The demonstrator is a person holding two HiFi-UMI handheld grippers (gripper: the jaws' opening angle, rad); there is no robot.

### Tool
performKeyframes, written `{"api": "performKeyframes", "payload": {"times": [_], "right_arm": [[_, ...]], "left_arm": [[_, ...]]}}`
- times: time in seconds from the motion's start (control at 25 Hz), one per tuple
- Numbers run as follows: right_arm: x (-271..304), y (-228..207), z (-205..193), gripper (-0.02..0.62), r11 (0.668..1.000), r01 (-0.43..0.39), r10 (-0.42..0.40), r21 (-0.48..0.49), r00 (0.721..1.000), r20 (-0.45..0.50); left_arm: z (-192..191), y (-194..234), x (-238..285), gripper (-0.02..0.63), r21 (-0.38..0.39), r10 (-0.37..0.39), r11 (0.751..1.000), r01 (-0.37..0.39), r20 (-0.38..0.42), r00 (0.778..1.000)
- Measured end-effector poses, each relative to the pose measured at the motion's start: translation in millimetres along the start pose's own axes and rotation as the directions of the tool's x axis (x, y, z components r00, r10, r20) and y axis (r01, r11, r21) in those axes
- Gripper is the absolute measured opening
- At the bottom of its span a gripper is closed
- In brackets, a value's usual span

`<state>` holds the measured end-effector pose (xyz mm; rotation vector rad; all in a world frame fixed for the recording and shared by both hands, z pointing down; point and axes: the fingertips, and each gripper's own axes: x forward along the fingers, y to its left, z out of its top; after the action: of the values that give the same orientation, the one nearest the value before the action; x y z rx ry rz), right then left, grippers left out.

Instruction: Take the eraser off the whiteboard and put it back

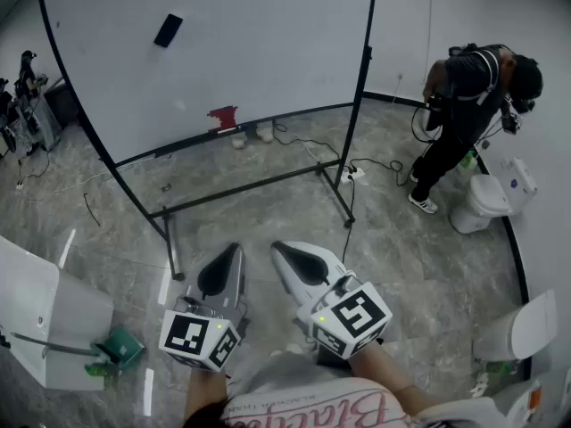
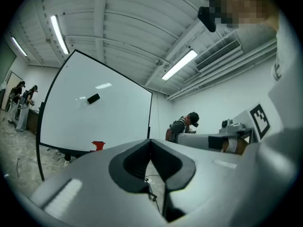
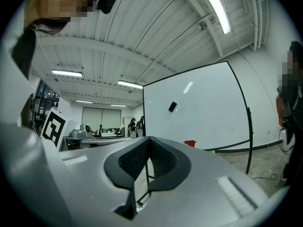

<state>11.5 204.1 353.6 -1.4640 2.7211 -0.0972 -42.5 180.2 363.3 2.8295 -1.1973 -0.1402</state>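
Left gripper (image 1: 234, 251) and right gripper (image 1: 279, 248) are both pressed together with nothing between the jaws. They are held level, side by side and close in front of the person, tips towards the whiteboard (image 1: 268, 52). The black eraser (image 1: 168, 29) sticks tilted near the whiteboard's upper left corner, well apart from both grippers.

Both grippers are held level and side by side, low in front of the person. The left gripper (image 1: 235, 250) has its jaws pressed together with nothing between them. The right gripper (image 1: 277, 247) is the same, tips meeting and empty. The two noses appear to converge slightly, near each other but apart. Behind the marker cubes (image 1: 198, 339), the forearms (image 1: 385, 366) run back toward the body.
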Motion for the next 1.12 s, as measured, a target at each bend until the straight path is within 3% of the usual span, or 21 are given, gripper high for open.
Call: {"api": "performKeyframes", "payload": {"times": [0.36, 0.64, 1.12], "right_arm": [[6, -5, -2, 0.000, 1.000, -0.006, 0.006, -0.001, 1.000, -0.002], [4, -7, -3, 0.000, 0.999, -0.033, 0.033, -0.042, 0.999, 0.001], [7, -18, -22, 0.002, 0.993, -0.110, 0.109, -0.032, 0.993, -0.042]], "left_arm": [[-2, 9, 6, 0.000, 0.000, 0.040, 0.999, -0.040, -0.008, 0.999], [-2, -1, 14, -0.002, -0.024, -0.019, 1.000, 0.020, 0.011, 1.000], [-27, 3, 21, -0.001, -0.053, 0.047, 0.997, -0.049, -0.038, 0.998]]}}
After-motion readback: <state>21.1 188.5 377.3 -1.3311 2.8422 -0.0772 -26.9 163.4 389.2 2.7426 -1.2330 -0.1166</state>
